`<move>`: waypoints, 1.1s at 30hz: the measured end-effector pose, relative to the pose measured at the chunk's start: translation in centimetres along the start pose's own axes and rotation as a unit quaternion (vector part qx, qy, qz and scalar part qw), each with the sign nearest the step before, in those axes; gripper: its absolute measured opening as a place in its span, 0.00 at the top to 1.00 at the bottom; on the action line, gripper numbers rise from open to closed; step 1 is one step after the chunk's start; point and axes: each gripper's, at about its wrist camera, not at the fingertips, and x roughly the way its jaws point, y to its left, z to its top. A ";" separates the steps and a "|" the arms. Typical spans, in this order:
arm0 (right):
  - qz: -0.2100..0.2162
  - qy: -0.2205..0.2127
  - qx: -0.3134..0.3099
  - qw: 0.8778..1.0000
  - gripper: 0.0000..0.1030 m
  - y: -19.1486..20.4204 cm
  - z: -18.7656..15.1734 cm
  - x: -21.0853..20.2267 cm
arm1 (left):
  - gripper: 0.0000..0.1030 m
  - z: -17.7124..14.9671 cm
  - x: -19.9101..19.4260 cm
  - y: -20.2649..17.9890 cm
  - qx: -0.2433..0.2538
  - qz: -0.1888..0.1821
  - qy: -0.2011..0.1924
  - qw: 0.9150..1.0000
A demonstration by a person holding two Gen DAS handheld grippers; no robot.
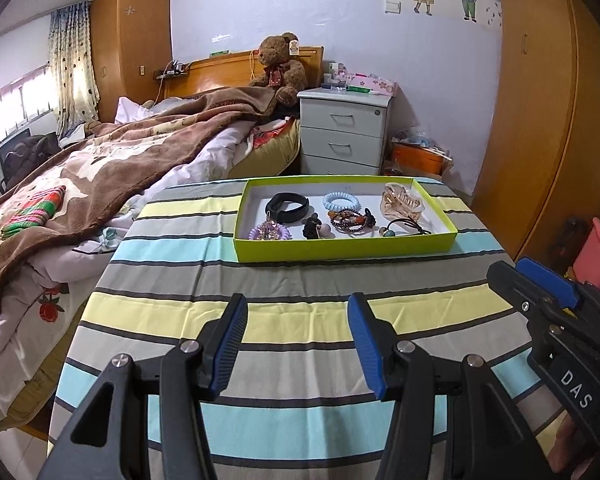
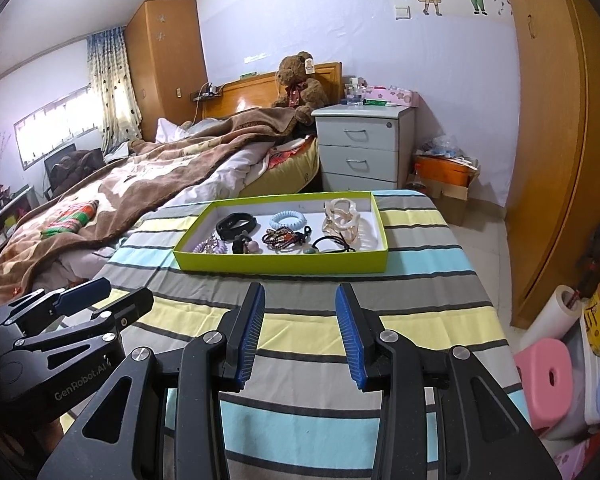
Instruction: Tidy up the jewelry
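On the striped table [image 1: 292,320], the green tray [image 1: 340,246] at twelve o'clock already holds every visible piece: clear claw clip [image 1: 404,200], black band [image 1: 287,206], blue coil tie [image 1: 341,201]. Left gripper [image 1: 297,344] and right gripper [image 2: 300,334] hang released, empty; the sorting looks finished.

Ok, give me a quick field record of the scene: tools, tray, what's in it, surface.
left tool: open, empty, above the cloth, short of the tray
right tool: open, empty, beside the left one
tray: green, shallow, white inside, on far half of table
contents: black band, blue coil tie, clear claw clip, beaded bracelets, purple coil tie
surface: striped tablecloth
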 end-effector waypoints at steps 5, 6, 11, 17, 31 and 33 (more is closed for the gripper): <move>0.001 -0.002 -0.001 1.000 0.63 0.2 -0.1 -0.2 | 0.47 -0.2 -0.5 0.0 0.003 0.009 -0.002 1.000; 0.002 -0.002 -0.001 1.000 0.63 0.1 -0.1 -0.2 | 0.47 -0.2 -0.5 -0.1 0.005 0.009 0.000 1.000; 0.002 -0.002 -0.001 1.000 0.63 0.3 -0.2 -0.4 | 0.47 -0.4 -0.6 -0.2 0.006 0.012 0.004 1.000; 0.002 -0.002 -0.001 1.000 0.63 0.3 -0.2 -0.4 | 0.47 -0.5 -0.5 -0.2 0.004 0.013 0.008 1.000; 0.004 -0.003 -0.001 1.000 0.63 0.4 -0.3 -0.5 | 0.47 -0.5 -0.6 0.2 -0.011 0.011 0.007 1.000; 0.004 -0.002 -0.002 1.000 0.63 0.4 -0.3 -0.5 | 0.47 -0.5 -0.6 0.3 -0.011 0.012 0.006 1.000</move>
